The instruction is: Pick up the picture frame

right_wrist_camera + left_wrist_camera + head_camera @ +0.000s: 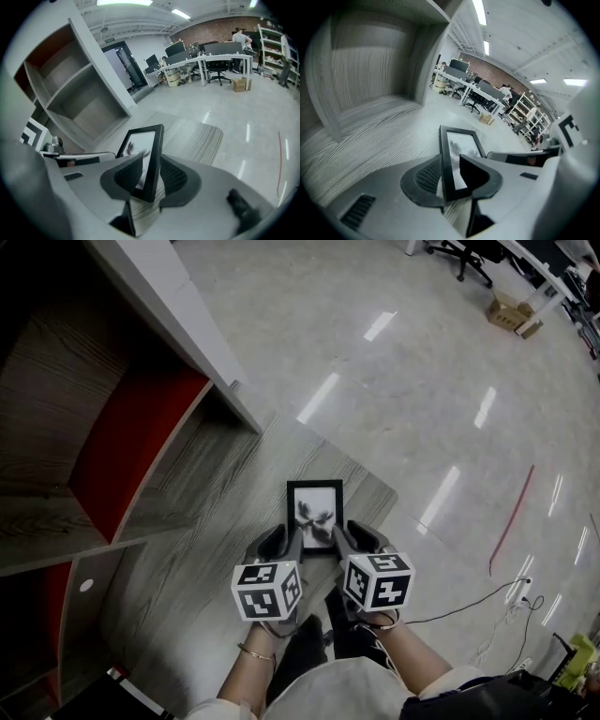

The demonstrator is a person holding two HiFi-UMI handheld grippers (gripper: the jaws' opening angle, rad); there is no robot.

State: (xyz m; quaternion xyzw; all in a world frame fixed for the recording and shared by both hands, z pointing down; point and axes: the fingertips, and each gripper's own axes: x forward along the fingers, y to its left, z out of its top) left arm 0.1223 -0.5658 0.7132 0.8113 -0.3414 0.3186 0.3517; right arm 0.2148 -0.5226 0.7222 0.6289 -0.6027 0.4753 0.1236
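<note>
A small black picture frame (314, 512) with a pale print stands tilted over the wood-grain board (216, 521), held between both grippers. My left gripper (286, 545) straddles its left edge. In the left gripper view the frame (457, 145) sits between that gripper's (449, 176) jaws with a gap on the glass side, so it is open. My right gripper (352, 540) is on the right edge. In the right gripper view its pads (129, 176) press both faces of the frame (145, 150), so this gripper (151, 177) is shut on it. Whether the frame's lower edge rests on the board is hidden.
A wood-grain shelf unit with red back panels (141, 427) stands close on the left. Glossy floor (422, 409) spreads to the right, with a red line (511, 521), a cable and power strip (520, 592). Cardboard boxes (511, 310) and an office chair (469, 259) are far off.
</note>
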